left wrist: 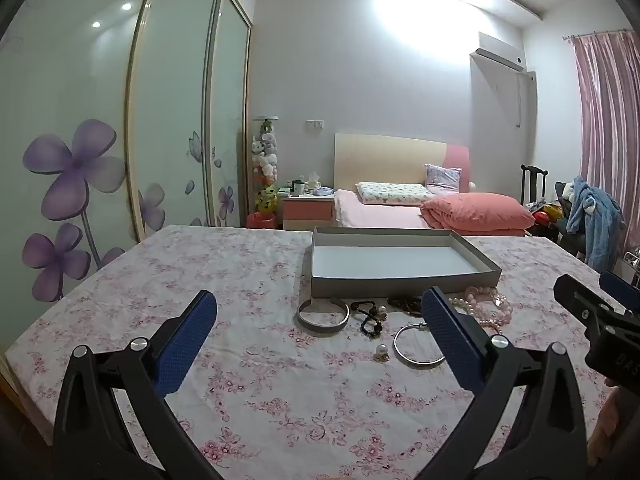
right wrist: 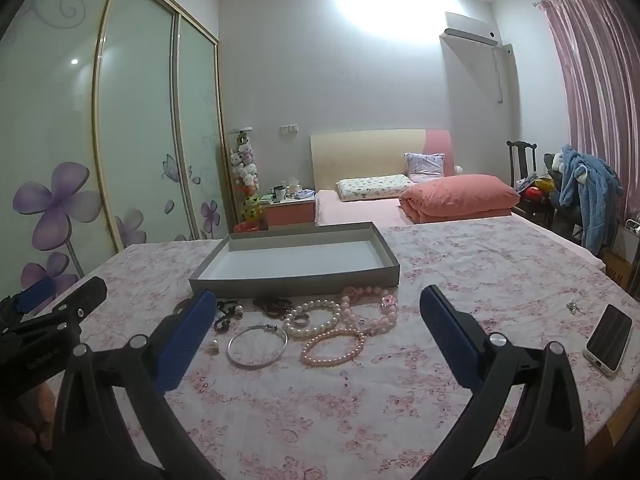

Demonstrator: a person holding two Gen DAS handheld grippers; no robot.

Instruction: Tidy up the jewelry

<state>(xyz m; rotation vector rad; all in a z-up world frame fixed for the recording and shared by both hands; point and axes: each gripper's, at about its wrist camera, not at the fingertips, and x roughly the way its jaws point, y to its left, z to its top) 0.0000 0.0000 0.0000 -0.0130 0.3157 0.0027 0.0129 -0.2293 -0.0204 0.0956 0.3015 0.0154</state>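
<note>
Both grippers, the left gripper (left wrist: 320, 320) and the right gripper (right wrist: 316, 312), hover with fingers spread wide, holding nothing. Jewelry lies before the empty grey box (right wrist: 394, 270). I think it is better to take one piece alone, like the silver bangle (right wrist: 257, 345). Both point slightly downward.

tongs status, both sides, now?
Left tongs: open, holding nothing.
Right tongs: open, holding nothing.
</note>
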